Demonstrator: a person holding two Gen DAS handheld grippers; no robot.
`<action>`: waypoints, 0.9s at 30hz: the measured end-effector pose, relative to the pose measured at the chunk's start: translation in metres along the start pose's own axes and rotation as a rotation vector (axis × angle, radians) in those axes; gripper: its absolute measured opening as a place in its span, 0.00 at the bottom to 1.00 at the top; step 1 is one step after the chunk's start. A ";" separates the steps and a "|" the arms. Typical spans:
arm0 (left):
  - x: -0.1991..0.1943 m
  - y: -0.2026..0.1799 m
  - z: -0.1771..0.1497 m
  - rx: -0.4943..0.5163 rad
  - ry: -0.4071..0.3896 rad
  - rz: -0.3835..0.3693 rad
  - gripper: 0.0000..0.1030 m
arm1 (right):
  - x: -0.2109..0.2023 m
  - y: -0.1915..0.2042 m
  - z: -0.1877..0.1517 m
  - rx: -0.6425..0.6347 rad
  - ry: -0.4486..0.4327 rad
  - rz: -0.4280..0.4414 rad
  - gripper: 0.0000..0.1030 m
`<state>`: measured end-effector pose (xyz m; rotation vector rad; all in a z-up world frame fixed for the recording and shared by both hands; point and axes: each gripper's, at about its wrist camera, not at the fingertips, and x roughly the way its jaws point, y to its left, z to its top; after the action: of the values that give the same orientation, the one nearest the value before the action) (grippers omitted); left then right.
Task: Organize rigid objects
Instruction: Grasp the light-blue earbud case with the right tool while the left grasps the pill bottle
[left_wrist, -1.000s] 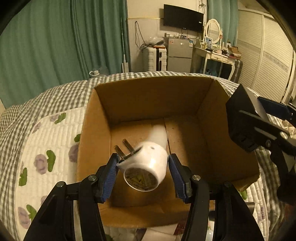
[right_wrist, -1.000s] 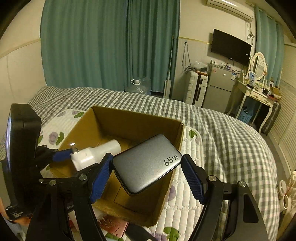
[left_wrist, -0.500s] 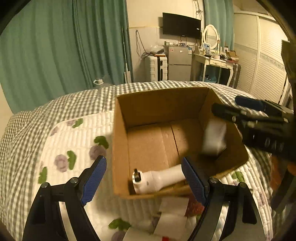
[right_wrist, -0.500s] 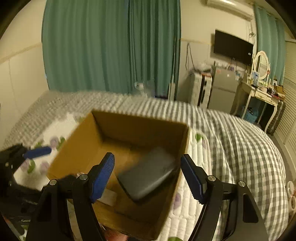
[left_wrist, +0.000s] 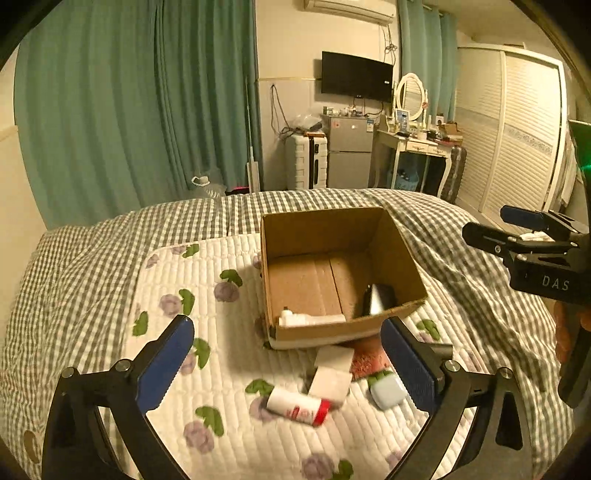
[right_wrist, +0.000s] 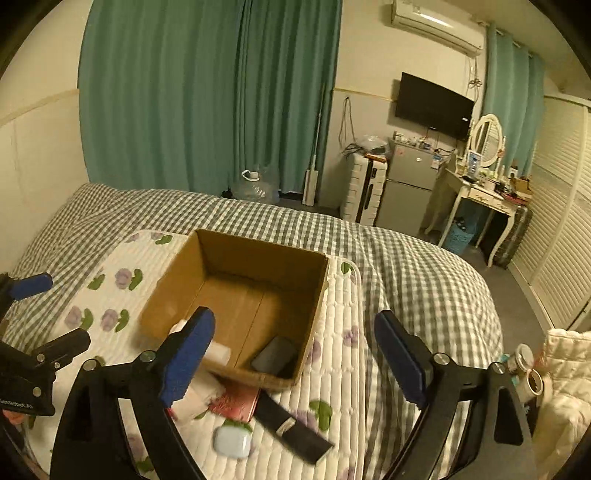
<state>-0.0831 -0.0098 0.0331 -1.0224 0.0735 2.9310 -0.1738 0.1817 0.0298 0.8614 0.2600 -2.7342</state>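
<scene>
Newly dropped charger and plug in box.

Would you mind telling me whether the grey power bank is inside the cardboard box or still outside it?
Inside. The grey power bank lies on the floor of the cardboard box, in its near right corner, with neither hand-held gripper touching it.

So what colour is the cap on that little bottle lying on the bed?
Red: the white bottle has a red cap, clearest in the left wrist view.

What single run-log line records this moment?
left gripper: open, empty | right gripper: open, empty | cardboard box: holds white plug, grey charger
</scene>
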 end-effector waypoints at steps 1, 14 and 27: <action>-0.004 0.001 -0.004 -0.001 -0.002 0.003 1.00 | -0.006 0.003 -0.002 0.003 0.001 -0.001 0.88; 0.050 0.012 -0.091 0.025 0.121 0.015 1.00 | 0.039 0.046 -0.110 0.072 0.211 0.037 0.88; 0.104 0.015 -0.123 0.064 0.230 -0.045 1.00 | 0.143 0.067 -0.181 0.046 0.450 0.043 0.49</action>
<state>-0.0891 -0.0299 -0.1278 -1.3274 0.1479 2.7386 -0.1695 0.1353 -0.2054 1.4714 0.2586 -2.4844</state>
